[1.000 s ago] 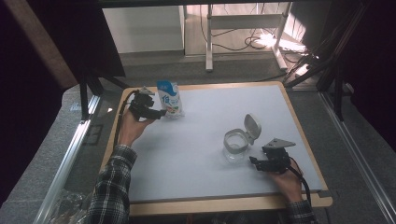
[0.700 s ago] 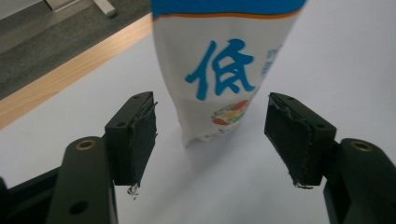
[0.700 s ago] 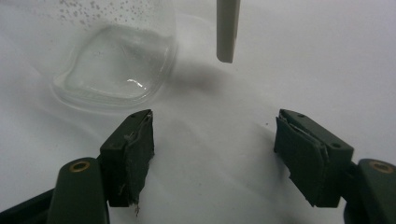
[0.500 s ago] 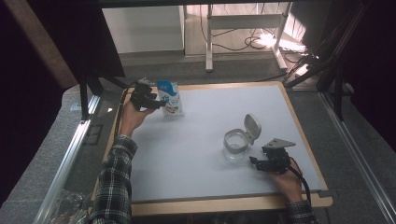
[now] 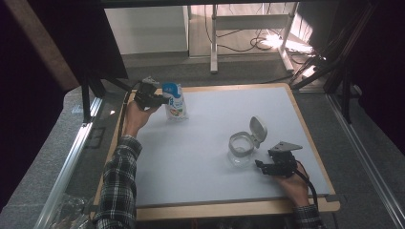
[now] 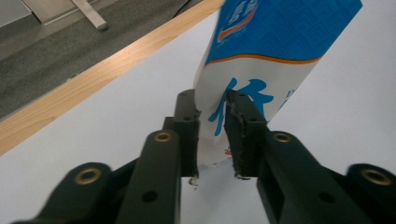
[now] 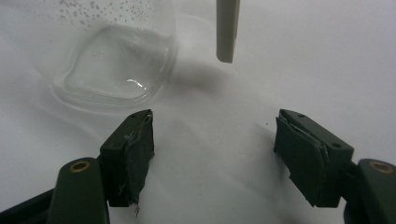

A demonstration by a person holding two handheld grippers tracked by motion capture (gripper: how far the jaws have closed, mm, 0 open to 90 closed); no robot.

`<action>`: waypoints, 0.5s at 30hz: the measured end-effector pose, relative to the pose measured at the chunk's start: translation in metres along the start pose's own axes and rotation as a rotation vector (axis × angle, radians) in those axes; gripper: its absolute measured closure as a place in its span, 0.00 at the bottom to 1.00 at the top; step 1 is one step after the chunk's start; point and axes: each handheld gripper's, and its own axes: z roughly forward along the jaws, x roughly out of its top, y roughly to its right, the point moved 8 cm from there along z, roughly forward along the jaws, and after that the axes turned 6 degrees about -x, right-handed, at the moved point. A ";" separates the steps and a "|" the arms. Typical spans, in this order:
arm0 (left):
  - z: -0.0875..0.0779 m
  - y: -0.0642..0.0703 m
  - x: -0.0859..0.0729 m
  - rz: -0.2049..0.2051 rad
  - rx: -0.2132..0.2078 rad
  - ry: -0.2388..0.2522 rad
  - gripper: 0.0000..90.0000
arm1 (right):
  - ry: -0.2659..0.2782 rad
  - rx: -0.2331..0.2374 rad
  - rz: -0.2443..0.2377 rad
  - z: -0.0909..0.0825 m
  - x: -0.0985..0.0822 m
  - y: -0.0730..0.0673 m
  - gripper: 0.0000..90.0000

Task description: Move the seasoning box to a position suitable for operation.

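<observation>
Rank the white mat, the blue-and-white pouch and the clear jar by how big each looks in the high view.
1. White mat, by far the largest.
2. and 3. Blue-and-white pouch and clear jar: too close in apparent size to rank, and the pouch stands farther from the camera.

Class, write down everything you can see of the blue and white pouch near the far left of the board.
The pouch is a soft, glossy stand-up bag, blue on top, white below, split by an orange line, with blue print. It stands upright on the white board near its far left corner. The left gripper has just been closing, and its pads now pinch the pouch's thin side edge, which creases between them.
</observation>
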 end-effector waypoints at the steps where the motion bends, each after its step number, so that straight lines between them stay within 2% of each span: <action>1: 0.000 0.000 0.000 -0.002 -0.004 -0.001 0.89 | 0.000 0.000 0.000 0.000 0.000 0.000 0.32; 2: 0.000 0.001 0.000 -0.001 -0.005 -0.001 0.93 | 0.000 0.001 0.000 0.000 0.000 0.000 0.32; 7: -0.001 0.004 -0.001 -0.003 -0.012 -0.011 0.99 | 0.000 -0.001 0.000 0.000 0.000 0.000 0.32; 15: -0.007 0.014 -0.003 -0.055 -0.007 -0.015 1.00 | 0.000 0.000 0.000 0.000 0.000 0.000 0.32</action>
